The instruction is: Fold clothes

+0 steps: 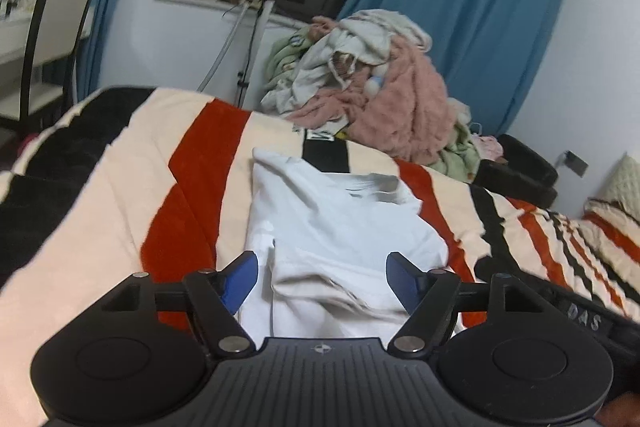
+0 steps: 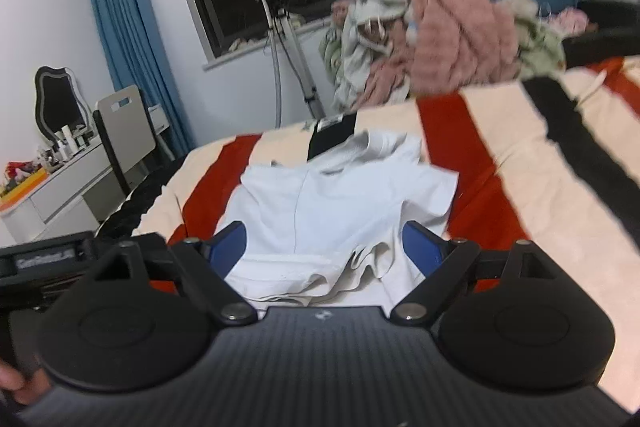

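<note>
Left wrist view: left gripper (image 1: 322,281) at lower centre, jaws spread wide, blue fingertips (image 1: 240,281) clear of any cloth. White garment (image 1: 340,227) at centre frame, lying on the striped blanket (image 1: 120,219) of the bed, partly folded, with a doubled-over hem at its near end. That hem just beyond and between the fingertips, under them rather than pinched; contact with the pads not resolvable.

Right wrist view: right gripper (image 2: 326,249) at lower centre, jaws likewise parted, nothing clamped. Same white garment (image 2: 340,195) at centre frame, rumpled near edge between the two blue pads (image 2: 422,249), collar end toward the upper middle. Part of the other gripper's body at lower left edge.

Background, upper right in both views: heap of unfolded clothes (image 1: 380,79), pink and pale green, at the far side of the bed, in front of the blue curtain (image 1: 460,7).

Step in hand, as judged: one fold laid down and let go, both tools empty above the near edge. Next move, as judged: either a fresh pinch on the folded hem with both tools for a further fold toward the collar, or a flattening of the ruffled layers first. Requirement: all stacked layers caught together, blanket left out of the pinch.
</note>
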Tool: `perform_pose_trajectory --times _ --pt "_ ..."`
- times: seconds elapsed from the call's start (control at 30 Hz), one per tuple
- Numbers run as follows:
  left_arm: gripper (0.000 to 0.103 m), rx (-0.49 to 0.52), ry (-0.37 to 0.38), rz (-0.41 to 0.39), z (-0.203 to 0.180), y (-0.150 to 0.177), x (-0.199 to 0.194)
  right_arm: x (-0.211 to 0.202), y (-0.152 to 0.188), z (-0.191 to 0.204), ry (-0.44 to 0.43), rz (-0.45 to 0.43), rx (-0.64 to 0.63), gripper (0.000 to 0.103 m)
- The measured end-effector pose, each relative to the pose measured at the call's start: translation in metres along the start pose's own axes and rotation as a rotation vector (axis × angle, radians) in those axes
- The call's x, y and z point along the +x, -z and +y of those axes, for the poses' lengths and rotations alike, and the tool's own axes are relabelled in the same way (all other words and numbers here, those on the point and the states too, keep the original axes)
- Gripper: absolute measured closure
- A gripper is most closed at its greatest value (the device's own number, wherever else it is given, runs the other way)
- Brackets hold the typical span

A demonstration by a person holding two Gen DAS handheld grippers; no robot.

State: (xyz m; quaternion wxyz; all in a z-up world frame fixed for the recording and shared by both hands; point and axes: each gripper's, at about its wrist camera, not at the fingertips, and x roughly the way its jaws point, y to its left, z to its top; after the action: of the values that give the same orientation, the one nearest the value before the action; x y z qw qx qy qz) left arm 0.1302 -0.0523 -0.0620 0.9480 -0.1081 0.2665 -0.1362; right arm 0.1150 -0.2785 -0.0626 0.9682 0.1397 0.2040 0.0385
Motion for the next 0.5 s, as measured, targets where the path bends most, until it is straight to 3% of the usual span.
perform_pose_trajectory --times 0.23,0.37,0.5 --pt "0.029 0.152 -0.031 -0.079 -0.028 0.015 -0.057 -0.053 0.004 0.013 0.019 -0.061 -0.043 0.017" --pt "0.029 0.134 -0.009 -0.091 -0.031 0.019 -0.078 -0.079 0.008 0.017 0.027 -0.080 -0.061 0.017" --pt "0.026 0.057 0.032 -0.037 -0.027 0.032 -0.085 -0.096 0.013 0.017 0.052 -0.100 -0.068 0.017"
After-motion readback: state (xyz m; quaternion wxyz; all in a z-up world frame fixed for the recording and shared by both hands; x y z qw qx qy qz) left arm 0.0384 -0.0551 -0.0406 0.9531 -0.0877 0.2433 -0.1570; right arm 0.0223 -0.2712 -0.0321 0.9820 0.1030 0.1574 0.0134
